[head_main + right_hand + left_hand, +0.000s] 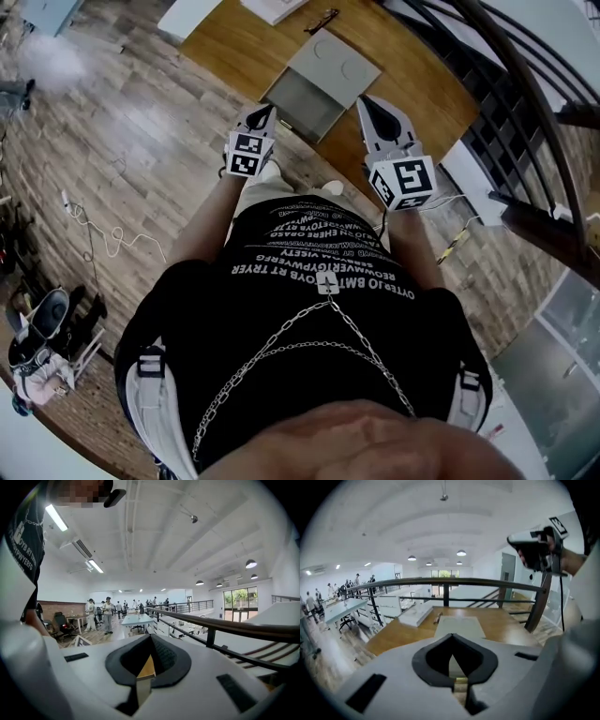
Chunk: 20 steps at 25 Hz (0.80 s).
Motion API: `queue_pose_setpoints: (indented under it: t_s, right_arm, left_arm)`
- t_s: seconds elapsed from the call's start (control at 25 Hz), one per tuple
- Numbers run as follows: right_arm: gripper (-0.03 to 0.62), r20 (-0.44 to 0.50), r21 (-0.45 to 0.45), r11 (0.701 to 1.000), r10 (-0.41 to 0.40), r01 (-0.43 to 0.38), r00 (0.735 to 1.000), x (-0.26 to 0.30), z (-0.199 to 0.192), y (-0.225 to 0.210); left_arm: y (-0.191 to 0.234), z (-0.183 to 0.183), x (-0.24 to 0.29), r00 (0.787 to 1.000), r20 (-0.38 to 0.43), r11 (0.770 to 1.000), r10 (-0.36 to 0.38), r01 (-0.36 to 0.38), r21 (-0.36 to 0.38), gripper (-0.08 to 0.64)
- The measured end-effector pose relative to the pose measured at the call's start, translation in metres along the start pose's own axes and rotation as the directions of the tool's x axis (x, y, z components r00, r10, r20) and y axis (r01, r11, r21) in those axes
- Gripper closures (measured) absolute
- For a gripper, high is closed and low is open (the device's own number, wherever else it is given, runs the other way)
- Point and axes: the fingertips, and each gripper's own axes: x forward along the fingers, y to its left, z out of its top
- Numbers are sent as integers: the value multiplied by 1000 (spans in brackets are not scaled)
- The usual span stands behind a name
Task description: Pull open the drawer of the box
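In the head view we hold both grippers up in front of us, well apart from the box (335, 58), which lies on the wooden tabletop (234, 47) ahead. The left gripper (265, 111) and the right gripper (368, 99) each show fingers closed to a point with nothing in them. A darker, tray-like drawer (305, 103) juts from the box toward us, and we judge it already drawn out. Box and drawer together run their long axis from upper right to lower left here, with the drawer front facing the tabletop edge nearest us. In the left gripper view the left gripper (451, 637) has its fingers shut on nothing and aims over the box (460, 625). The right gripper (534, 545) is raised at the right, and a railing (445, 581) stands beyond. If more pull is needed, we should open the fingers, come in low to the drawer front and draw straight back along that axis, steadying the box so it does not slide. In the right gripper view the right gripper (150, 638) is likewise shut and empty. It looks past the railing (225, 627), and the box is not visible.
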Motion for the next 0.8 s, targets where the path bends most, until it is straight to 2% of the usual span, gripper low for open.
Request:
queue_pose_setpoints:
  t_s: [0.12,0.24,0.36,0.52,0.68,0.8]
  right_arm:
    - [594,35,-19,998,-54,54,998,14,13,7]
    - [595,22,-60,995,-84,85,996,27,16,16]
    - [595,8,-84,993,-81,81,997,38,18,28]
    - [595,12,-91,991,-102,103,995,44,25,39]
    - [595,10,-100,987,-127,127,992,54,27,49]
    - [595,11,-104,984,-141,142,990,59,29,52]
  left_arm:
    - [12,79,-33,987,159,999,-21,16,33,554]
    - [18,151,-70,949,307,996,-65,41,83,554]
    - [21,197,-100,910,397,989,-116,67,134,554]
    - [25,216,-118,886,435,982,-161,98,164,554]
    - [46,213,-118,884,438,983,-161,106,147,554]
    - [52,211,-118,888,429,978,-166,94,184,554]
